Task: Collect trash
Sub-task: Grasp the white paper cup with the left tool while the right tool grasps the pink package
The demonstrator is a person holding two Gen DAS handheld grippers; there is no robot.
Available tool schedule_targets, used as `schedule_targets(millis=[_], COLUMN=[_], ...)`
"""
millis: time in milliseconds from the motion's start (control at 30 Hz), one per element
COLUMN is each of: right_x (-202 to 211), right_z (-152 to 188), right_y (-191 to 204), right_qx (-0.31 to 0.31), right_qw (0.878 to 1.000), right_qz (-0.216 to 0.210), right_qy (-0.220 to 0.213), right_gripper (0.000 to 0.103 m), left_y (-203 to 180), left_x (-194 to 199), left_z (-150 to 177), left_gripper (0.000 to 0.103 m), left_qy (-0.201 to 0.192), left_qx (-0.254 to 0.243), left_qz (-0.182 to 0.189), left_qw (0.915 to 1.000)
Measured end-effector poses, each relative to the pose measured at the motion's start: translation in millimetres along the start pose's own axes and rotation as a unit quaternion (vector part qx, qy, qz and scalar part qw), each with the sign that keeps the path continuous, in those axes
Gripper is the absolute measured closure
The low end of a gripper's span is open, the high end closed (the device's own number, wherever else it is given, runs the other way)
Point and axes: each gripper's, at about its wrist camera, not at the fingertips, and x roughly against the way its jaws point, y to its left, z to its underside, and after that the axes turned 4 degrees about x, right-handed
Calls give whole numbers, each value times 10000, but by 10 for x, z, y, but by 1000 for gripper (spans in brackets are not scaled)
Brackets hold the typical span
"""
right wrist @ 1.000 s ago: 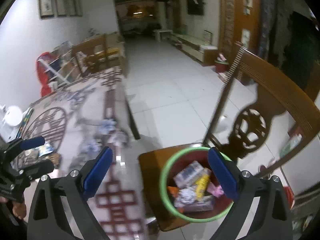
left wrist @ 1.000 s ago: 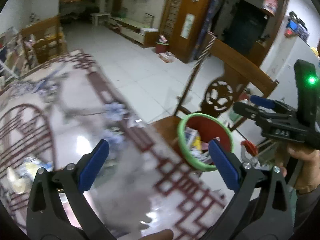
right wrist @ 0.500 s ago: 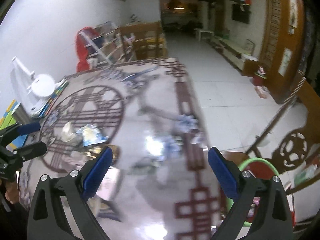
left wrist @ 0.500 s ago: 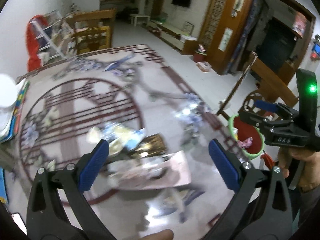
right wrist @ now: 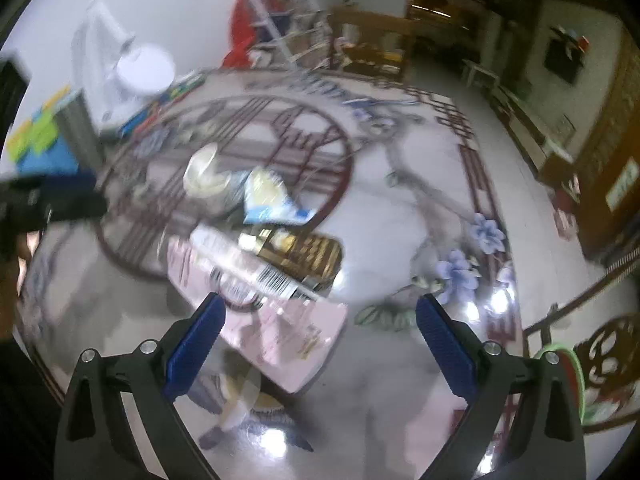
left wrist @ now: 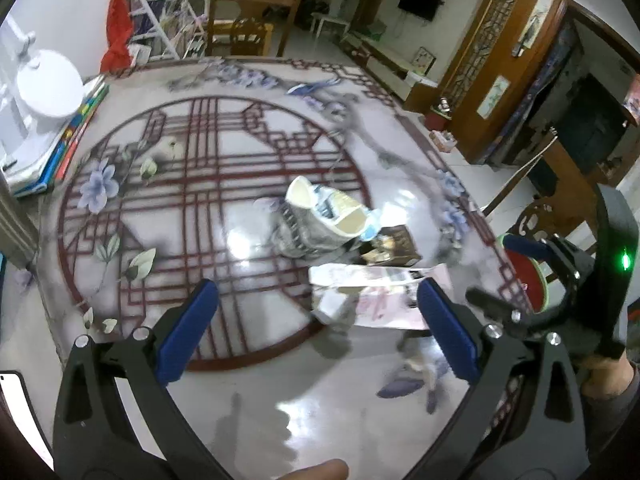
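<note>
Swung away from the green-rimmed bin [left wrist: 536,280], both my grippers, left [left wrist: 316,328] and right [right wrist: 320,340], gape wide and empty above wrappers [left wrist: 372,296] on the table [left wrist: 240,360]; bin contents unseen.

Glossy patterned table [left wrist: 248,360]: pink packet [left wrist: 384,300], brown box [left wrist: 394,246], crumpled wrappers [left wrist: 320,216].

glossy patterned table [left wrist: 248,152] with red lattice circle and painted flowers, white fan [left wrist: 48,80] at its far left corner, wooden chair [left wrist: 248,24] beyond the far edge, pale tiled floor [left wrist: 404,84], carved wooden doors [left wrist: 500,56] on the right
</note>
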Motion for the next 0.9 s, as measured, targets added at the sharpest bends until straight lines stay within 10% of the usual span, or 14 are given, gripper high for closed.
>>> schedule_targets(millis=[333, 900], right_x=[-273, -617], right_z=[159, 220], right_y=[392, 416], right_qx=[1148, 1327], right_qw=[9934, 9911], right_qz=[32, -92], right_qy=[-2, 106], right_gripper=[10, 11], left_y=[-96, -315], left_x=[-359, -884], left_z=[-112, -146], left_gripper=[6, 6], left_qy=[117, 71], left_qx=[-375, -905], left_qz=[-103, -330], left_qw=[9992, 9953])
